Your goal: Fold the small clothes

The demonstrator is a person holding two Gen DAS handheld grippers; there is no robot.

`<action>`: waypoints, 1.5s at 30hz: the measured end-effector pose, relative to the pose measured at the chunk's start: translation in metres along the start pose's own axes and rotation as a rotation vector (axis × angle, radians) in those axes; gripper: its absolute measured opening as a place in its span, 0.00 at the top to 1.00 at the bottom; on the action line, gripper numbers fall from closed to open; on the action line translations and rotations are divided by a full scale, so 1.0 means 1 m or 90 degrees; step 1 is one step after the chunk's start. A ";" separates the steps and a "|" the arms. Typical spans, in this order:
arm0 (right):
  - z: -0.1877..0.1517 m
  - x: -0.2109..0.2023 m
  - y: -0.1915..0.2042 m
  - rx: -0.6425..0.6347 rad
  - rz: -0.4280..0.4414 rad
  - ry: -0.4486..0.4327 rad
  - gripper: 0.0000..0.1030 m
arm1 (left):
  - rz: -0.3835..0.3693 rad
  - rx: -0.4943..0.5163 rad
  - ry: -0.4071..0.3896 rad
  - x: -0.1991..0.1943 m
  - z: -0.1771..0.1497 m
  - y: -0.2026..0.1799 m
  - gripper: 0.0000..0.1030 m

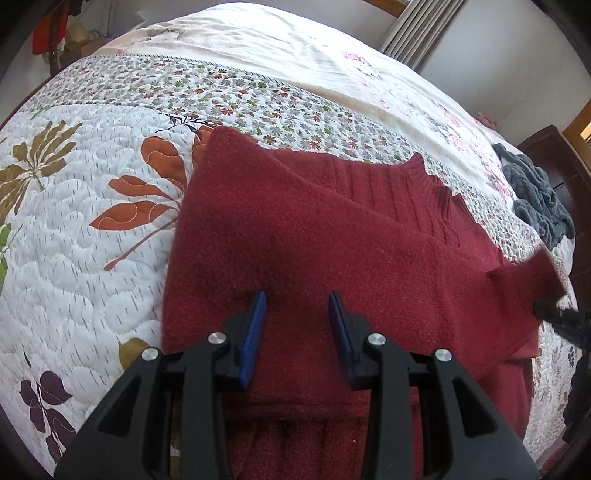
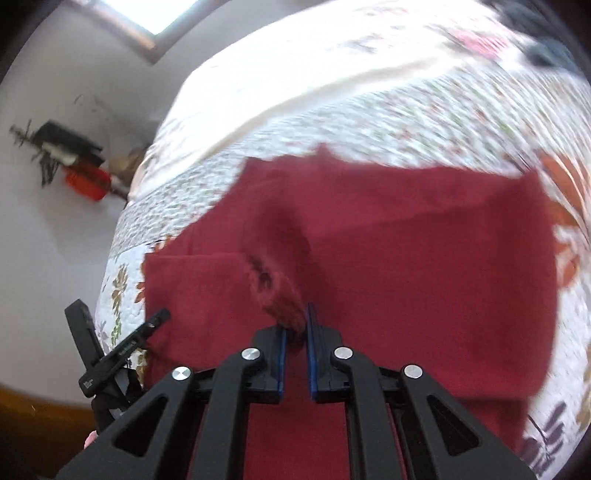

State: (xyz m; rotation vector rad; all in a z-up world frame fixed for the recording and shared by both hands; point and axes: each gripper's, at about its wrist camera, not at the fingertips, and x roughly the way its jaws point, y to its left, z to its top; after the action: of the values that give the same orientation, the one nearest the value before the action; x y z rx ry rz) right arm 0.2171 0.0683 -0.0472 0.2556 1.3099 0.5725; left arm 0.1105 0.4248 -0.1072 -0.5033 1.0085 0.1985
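From your left wrist camera, you see the red sweater (image 1: pixel 332 236) lying on the bed (image 1: pixel 74 240). The bed has a white quilt with big leaf shapes and a band of tiny flowers. One side of the sweater is folded over the middle, and its ribbed collar (image 1: pixel 432 177) points toward the far side of the bed. Your left hand-held gripper (image 1: pixel 297 306) is low over the sweater, near its middle. Its two blue fingers (image 1: pixel 255 332) are spread apart, and nothing is between them. You cannot tell if the tips touch the wool. At the right edge, a bit of the sweater sticks up, and a dark part of your other tool shows just beside it. A dark grey cloth (image 1: pixel 535 195) lies bunched up far off on the right side of the bed. A grey curtain (image 1: pixel 417 29) hangs behind the bed.

From your right wrist camera, the picture is blurry. The red sweater (image 2: pixel 406 277) fills the middle and lies spread on the quilt (image 2: pixel 406 122). Your right hand-held gripper (image 2: pixel 295 332) has its blue fingers (image 2: pixel 314 350) pressed close, and it is pinching the end of the sleeve (image 2: pixel 277 291). The sleeve rises up from the sweater into the fingers. At the lower left, you can see the black tips of your left hand-held gripper (image 2: pixel 122 332) by the edge of the sweater. Some dark and red things (image 2: pixel 74 162) sit by the white wall, too blurry to name.
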 end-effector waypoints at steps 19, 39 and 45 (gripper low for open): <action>0.008 0.028 -0.054 0.107 0.076 0.039 0.93 | 0.001 0.078 0.008 0.002 0.002 -0.058 0.55; -0.016 0.017 -0.052 0.041 -0.043 0.027 0.80 | 0.025 0.084 0.023 0.006 -0.010 -0.054 0.55; -0.078 -0.076 -0.037 -0.012 -0.038 -0.039 0.68 | 0.028 0.092 0.011 -0.078 -0.051 -0.044 0.46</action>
State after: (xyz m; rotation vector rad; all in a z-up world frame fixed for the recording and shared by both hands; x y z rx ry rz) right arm 0.1404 -0.0135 -0.0217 0.2165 1.2485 0.5225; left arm 0.0478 0.3672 -0.0495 -0.3527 1.0428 0.1590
